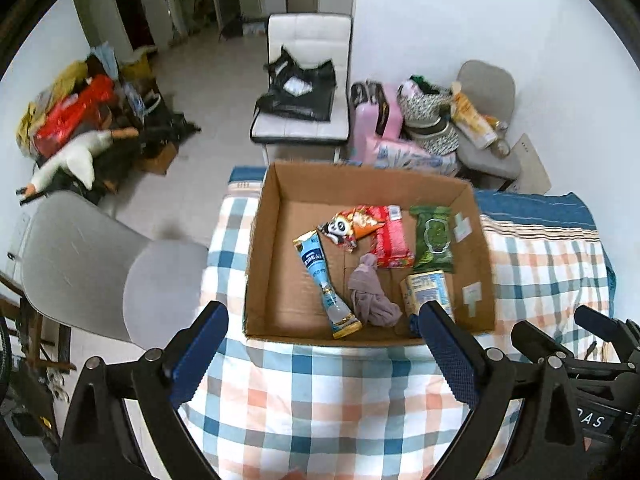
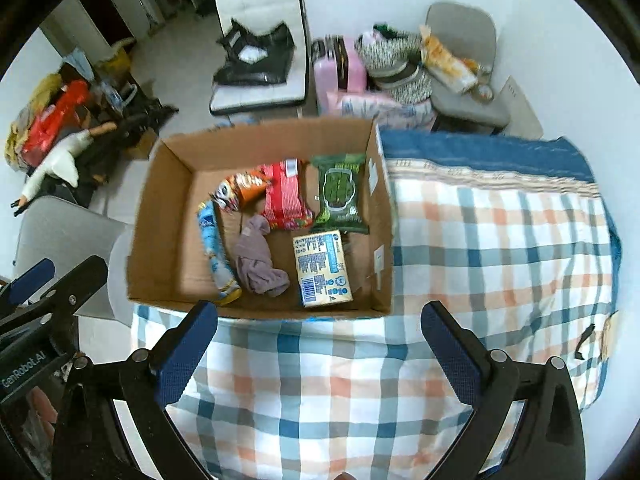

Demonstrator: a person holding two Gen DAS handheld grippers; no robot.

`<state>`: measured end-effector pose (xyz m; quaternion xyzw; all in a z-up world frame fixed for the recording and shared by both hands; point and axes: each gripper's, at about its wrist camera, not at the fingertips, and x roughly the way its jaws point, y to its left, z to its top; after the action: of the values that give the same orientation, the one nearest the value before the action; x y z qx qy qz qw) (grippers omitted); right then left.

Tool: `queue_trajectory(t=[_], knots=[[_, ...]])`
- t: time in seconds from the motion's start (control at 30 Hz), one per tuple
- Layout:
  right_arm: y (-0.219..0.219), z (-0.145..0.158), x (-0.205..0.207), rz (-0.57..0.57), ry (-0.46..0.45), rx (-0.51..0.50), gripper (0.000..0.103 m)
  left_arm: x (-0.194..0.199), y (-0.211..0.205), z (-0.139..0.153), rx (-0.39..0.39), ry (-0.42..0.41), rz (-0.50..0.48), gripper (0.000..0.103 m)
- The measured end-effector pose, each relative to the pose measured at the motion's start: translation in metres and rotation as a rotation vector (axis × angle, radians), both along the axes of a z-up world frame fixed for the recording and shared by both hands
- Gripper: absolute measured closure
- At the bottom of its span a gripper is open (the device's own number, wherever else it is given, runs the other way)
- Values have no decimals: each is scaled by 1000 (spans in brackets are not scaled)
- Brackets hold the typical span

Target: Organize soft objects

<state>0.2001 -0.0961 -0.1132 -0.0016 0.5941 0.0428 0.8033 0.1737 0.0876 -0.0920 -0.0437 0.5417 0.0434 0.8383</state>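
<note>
— What have I got on the left wrist view?

— Your left gripper is spread wide with nothing between its blue pads; only checked cloth shows in the gap at the bottom of the frame. The cardboard box sits at centre frame on that cloth.

— And my right one?

— The right gripper is released too, jaws wide and empty, low in its own frame. The box fills the centre-left there.

— Where are the soft things?

— All inside the box. I see a crumpled mauve cloth near the box's lower edge, a long blue tube pack just to its left, a yellow and blue packet to its right. Higher up lie a red packet, a green wipes pack to its right, and a panda snack bag to its left, overlapping the red one.
</note>
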Motion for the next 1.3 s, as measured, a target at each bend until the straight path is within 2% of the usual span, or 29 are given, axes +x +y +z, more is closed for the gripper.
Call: queue_trajectory(t=[0.23, 0.57, 1.3], knots=[[-9, 59, -46, -2, -113, 13, 0, -35, -11, 47, 18, -80, -19, 5], [-25, 116, -87, -29, -206, 19, 0, -66, -15, 79, 2, -128, -21, 5], [-32, 141, -110, -46, -256, -39, 0, -88, -25, 100, 49, -159, -32, 5]])
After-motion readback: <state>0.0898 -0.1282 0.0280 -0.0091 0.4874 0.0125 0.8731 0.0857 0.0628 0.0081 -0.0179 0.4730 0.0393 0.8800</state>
